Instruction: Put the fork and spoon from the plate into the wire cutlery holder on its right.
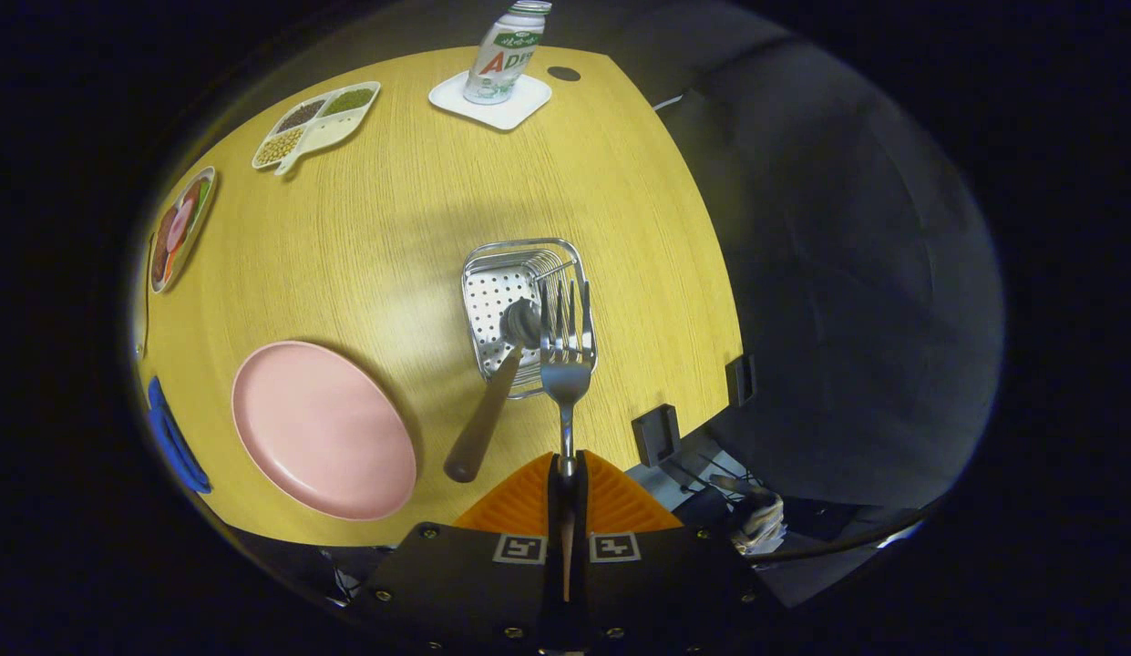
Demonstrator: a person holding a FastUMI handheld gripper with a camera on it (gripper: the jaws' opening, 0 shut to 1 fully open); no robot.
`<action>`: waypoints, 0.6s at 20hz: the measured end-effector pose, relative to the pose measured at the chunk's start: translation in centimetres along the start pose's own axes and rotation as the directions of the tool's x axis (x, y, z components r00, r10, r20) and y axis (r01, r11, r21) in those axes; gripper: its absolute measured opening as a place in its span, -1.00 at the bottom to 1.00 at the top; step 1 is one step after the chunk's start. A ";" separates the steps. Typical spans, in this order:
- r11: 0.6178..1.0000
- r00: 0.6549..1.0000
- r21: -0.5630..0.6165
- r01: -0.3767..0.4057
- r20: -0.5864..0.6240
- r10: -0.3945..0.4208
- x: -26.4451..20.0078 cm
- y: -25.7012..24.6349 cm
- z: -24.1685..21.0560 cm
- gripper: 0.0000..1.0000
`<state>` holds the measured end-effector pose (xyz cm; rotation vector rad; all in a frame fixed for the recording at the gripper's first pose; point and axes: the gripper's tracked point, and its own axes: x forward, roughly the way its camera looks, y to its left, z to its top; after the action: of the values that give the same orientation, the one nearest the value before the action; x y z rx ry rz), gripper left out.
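My gripper point(565, 466) is shut on the handle of a metal fork point(565, 351), whose tines point forward over the right side of the wire cutlery holder point(503, 260). The holder is a small metal basket with a perforated floor, just ahead of my fingers. A spoon with a brown wooden handle point(485, 415) stands in the holder, bowl down, its handle leaning out toward me on the left of the fork. The pink plate point(321, 428) lies bare on the table left of the holder.
The wooden table point(392, 228) carries a divided dish of beans point(317, 123) and a bottle point(506, 50) on a white coaster at the far side. A patterned plate point(180, 228) sits at the far left. Two black clamps point(656, 433) grip the table's right edge.
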<state>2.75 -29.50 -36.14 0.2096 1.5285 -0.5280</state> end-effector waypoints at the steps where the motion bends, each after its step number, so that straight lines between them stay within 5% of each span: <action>1: 1.000 1.000 -0.010 -0.008 -0.008 0.008 0.4 0.0 0.3 -0.94; 12: 0.991 0.993 -0.126 -0.041 -0.114 0.027 2.4 -0.1 1.4 -0.95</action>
<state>3.87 -30.70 -38.42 0.1685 1.6594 -0.3948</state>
